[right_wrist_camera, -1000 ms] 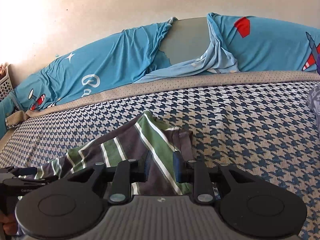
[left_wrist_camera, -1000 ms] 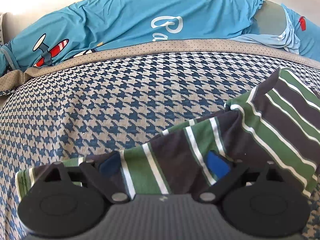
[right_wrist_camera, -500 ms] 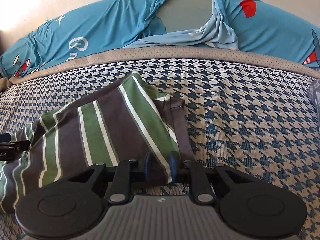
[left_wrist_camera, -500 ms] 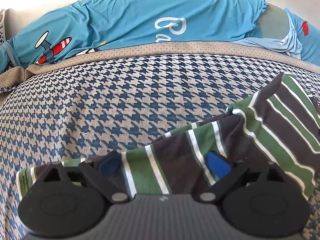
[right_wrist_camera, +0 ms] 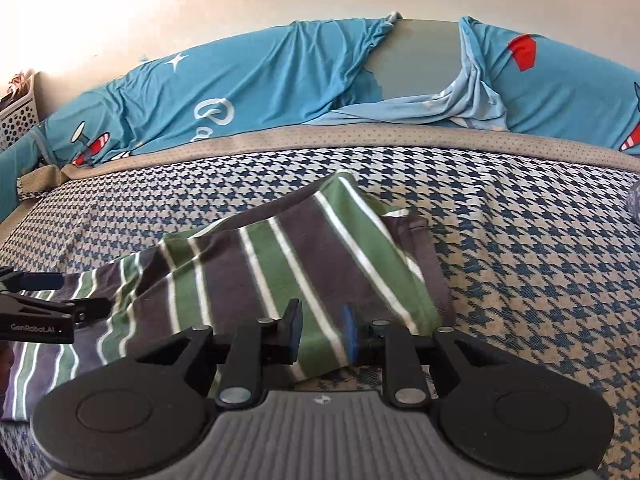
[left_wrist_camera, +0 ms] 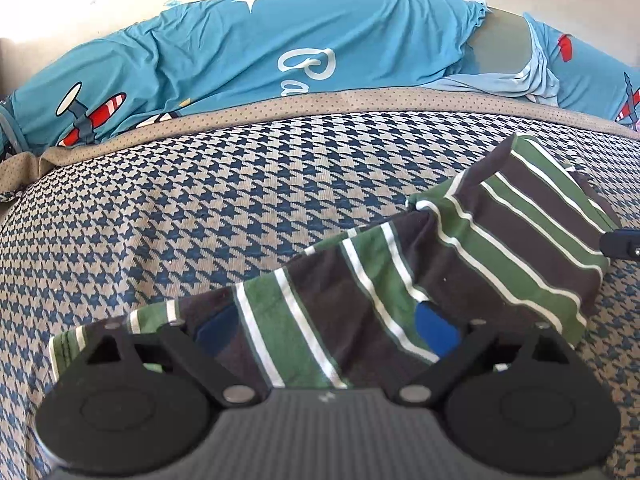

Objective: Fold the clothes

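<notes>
striped shirt (right_wrist_camera: 288, 264) between opening right gripper (right_wrist_camera: 320, 330), left gripper (left_wrist_camera: 326, 330) spread wide under cloth

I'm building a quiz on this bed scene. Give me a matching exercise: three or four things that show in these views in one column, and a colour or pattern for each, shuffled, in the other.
Things:
1. the garment lying between the grippers
2. the bed cover underneath
3. the long pillowcase along the wall
4. the perforated basket at the left edge of the right wrist view

Looks:
A. white
B. turquoise, with planes and a star printed on it
C. green and dark stripes parted by thin white lines
D. navy and beige houndstooth

Pairs: 1-C, 2-D, 3-B, 4-A
</notes>
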